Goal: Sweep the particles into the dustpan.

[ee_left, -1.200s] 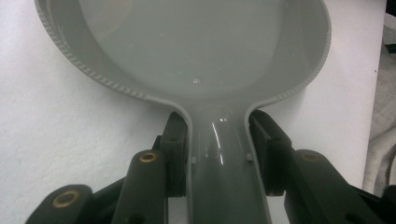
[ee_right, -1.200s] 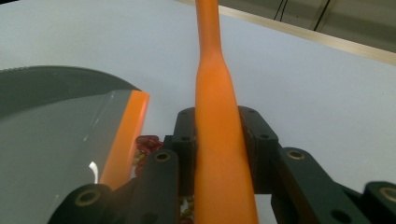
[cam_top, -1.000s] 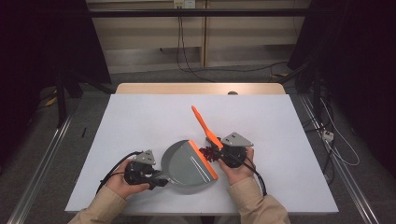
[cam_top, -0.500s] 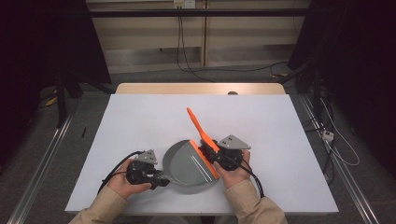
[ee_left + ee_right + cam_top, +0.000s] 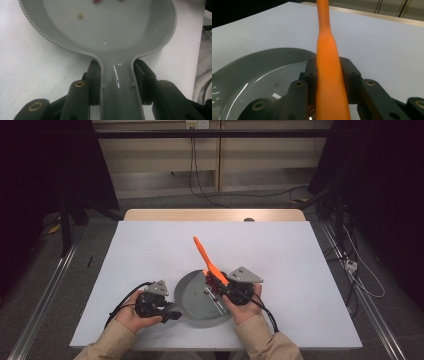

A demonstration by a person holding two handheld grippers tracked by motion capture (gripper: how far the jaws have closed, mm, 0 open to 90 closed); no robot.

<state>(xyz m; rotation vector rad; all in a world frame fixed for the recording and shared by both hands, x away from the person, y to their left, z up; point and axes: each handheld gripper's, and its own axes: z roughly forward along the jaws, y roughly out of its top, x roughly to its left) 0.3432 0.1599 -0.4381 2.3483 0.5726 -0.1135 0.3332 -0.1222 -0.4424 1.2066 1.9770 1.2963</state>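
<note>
Grey pan [image 5: 197, 297] near front edge of white table [image 5: 300, 260], handle clamped by left gripper [image 5: 117, 82]. Orange brush [image 5: 206, 260] clenched in right gripper [image 5: 329, 75], now swung steeper over pan, head lowered inside: probably scrubbing or stirring under way.

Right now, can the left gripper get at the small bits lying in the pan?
Probably not: the left gripper is shut on the pan handle, so its fingers are busy. The bits lie uncovered across the bowl.

Grey dustpan [image 5: 200, 300], orange brush [image 5: 206, 261] tilted above.
</note>
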